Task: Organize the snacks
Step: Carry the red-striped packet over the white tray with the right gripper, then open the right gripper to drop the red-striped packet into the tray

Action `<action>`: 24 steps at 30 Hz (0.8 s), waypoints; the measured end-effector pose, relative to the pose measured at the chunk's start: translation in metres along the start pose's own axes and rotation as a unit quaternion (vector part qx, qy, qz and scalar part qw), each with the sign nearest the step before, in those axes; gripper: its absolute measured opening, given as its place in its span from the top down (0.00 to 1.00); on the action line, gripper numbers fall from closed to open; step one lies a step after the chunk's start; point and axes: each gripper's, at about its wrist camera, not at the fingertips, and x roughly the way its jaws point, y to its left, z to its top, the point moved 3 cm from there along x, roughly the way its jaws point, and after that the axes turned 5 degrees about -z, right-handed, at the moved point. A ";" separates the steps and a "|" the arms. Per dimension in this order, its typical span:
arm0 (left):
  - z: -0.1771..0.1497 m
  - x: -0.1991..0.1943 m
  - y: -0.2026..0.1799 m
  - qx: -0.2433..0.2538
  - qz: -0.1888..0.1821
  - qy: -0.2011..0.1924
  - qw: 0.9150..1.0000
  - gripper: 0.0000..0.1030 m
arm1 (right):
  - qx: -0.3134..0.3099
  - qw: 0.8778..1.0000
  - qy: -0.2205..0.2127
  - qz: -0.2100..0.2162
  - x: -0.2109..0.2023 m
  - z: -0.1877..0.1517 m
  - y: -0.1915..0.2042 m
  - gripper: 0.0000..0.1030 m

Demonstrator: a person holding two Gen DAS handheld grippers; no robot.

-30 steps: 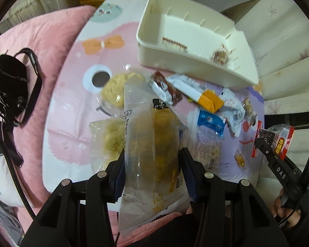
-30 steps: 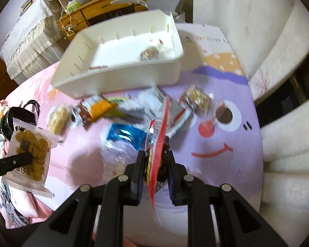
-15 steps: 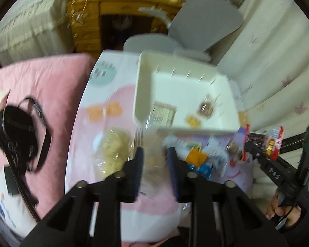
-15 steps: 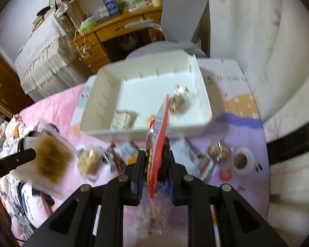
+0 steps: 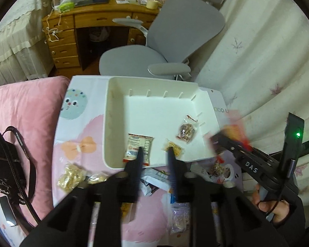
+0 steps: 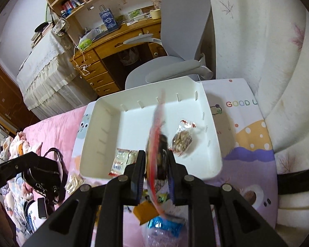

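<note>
Both wrist views look steeply down from close above, sharing the white tray point(image 5: 113, 123) point(image 6: 88, 144).

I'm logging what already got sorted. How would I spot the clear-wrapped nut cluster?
Find the white bin in front of the grey chair. The nut cluster lies near its right wall: a brown lump in clear, red-tipped wrap, unlike the flat printed packet and small yellow sweet.

A cartoon-printed mat point(image 5: 76, 123) carried a white tray point(image 5: 113, 123), with loose snack packets point(image 5: 72, 177) scattered just before the tray.
</note>
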 end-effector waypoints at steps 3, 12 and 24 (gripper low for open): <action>0.000 0.009 -0.007 0.003 0.004 0.000 1.000 0.43 | 0.016 1.000 0.020 0.001 0.014 0.001 -0.009 0.55; -0.010 0.012 -0.014 0.006 0.025 0.014 1.000 0.37 | 0.053 0.998 0.034 0.024 0.014 -0.007 -0.024 0.55; -0.055 0.016 0.009 -0.015 0.036 0.045 0.998 0.34 | 0.101 0.993 0.051 0.023 -0.001 -0.048 -0.034 0.42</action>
